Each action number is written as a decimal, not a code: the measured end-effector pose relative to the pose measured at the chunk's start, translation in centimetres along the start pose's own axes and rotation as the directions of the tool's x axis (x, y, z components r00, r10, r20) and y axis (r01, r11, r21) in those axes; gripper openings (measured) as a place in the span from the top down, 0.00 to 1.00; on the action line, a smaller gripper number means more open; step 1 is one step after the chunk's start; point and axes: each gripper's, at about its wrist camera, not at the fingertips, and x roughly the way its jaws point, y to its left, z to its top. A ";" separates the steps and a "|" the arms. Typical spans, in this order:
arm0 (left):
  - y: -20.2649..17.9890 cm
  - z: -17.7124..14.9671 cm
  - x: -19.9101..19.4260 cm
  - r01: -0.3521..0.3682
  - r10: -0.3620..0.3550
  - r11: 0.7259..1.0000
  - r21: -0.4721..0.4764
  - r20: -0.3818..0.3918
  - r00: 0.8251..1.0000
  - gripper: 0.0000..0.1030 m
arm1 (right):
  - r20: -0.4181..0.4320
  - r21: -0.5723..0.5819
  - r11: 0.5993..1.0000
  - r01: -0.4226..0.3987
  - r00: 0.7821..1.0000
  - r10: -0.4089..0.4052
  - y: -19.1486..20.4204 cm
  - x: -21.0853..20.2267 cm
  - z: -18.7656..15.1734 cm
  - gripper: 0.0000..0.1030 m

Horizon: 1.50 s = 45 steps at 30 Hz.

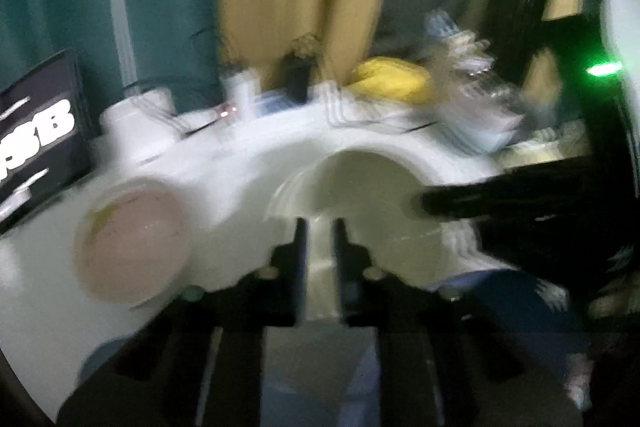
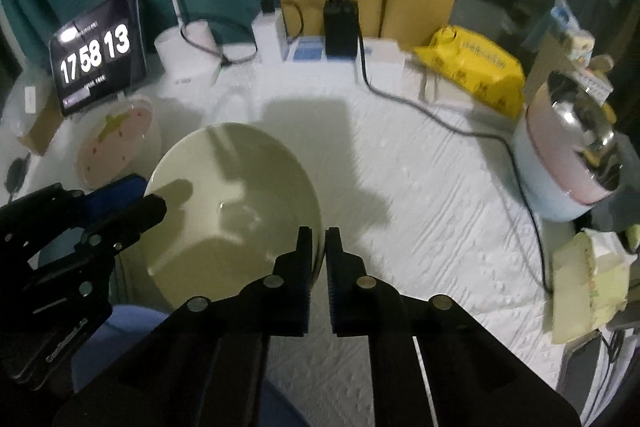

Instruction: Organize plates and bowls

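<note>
Tongs: your right gripper (image 2: 319, 239) and left gripper (image 2: 154, 201) both clamp the cream bowl's (image 2: 232, 203) rim, opposite sides | Place: bowl mid-table (image 2: 420, 187), pink plate (image 2: 116, 143) beside it toward the left edge | Step: two-handed lift | Next: raise level, keep both grips even.

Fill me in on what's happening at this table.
A person is sorting dishes with two handheld grippers. Both are clamped on the rim of the cream plate: the left gripper on its far-left edge, the right gripper on its near-right edge. The plate is tilted, seemingly lifted off the white tablecloth. A pink strawberry plate sits beside it near the clock display, untouched.
</note>
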 end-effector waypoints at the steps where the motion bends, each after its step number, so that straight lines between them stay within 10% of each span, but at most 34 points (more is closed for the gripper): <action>1: -1.4 0.3 -0.9 0.009 -0.010 0.999 0.035 0.036 0.999 0.91 | 0.029 -0.017 0.999 -0.031 0.999 0.032 0.7 -0.6 0.1 0.91; 3: -3.2 0.5 -1.5 -0.136 0.124 0.983 0.126 0.096 0.988 1.00 | 0.057 -0.049 0.998 -0.032 0.998 0.034 2.1 -1.3 0.4 0.91; 8: -0.3 1.2 -1.3 -0.177 0.175 0.983 0.037 0.052 0.983 1.00 | 0.030 -0.020 1.000 0.008 1.000 -0.007 1.6 -0.7 0.7 0.92; 20: 5.4 -1.0 2.3 -0.071 0.035 0.973 -0.220 -0.164 0.986 0.87 | -0.014 0.016 1.000 -0.010 1.000 0.010 0.4 -0.1 0.7 0.95; 26: 4.9 -0.3 1.3 -0.054 0.029 0.974 -0.220 -0.116 0.993 0.86 | 0.000 0.062 0.998 -0.033 0.999 0.033 -0.5 -1.1 0.7 0.94; 45: 3.1 -0.6 6.4 0.030 -0.073 0.989 -0.143 -0.309 0.948 0.64 | -0.179 0.155 0.977 -0.150 0.968 0.177 -2.6 3.6 0.3 0.77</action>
